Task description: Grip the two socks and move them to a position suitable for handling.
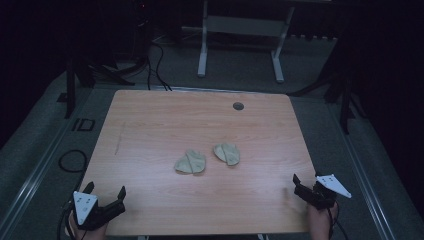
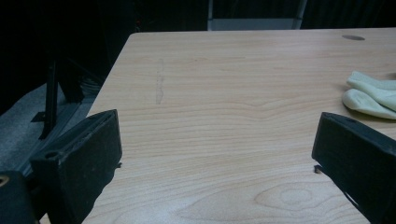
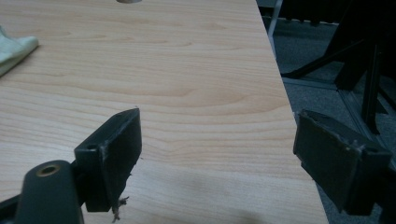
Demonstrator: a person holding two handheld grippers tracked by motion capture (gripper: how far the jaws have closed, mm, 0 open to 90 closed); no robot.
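Two pale folded sock bundles lie side by side at the middle of the wooden table [image 1: 150, 125]: the left bundle [image 1: 190, 162] and the right bundle [image 1: 227, 153]. My left gripper [image 1: 105, 189] rests at the near left corner, open and holding nothing. In the left gripper view, that gripper [image 2: 217, 140] faces bare wood, with a sock bundle [image 2: 371, 95] far off at the right. My right gripper [image 1: 306, 179] sits at the near right edge, also open and holding nothing. In the right gripper view, the right gripper [image 3: 219, 140] straddles the table's right edge, and a sock [image 3: 14, 51] shows at the upper left.
A dark round grommet hole [image 1: 238, 106] sits near the table's far edge. Behind the table stands a white metal frame [image 1: 202, 50]. Cables [image 1: 72, 160] lie on the grey floor at the left, and dark stand legs [image 1: 345, 100] rise at the right.
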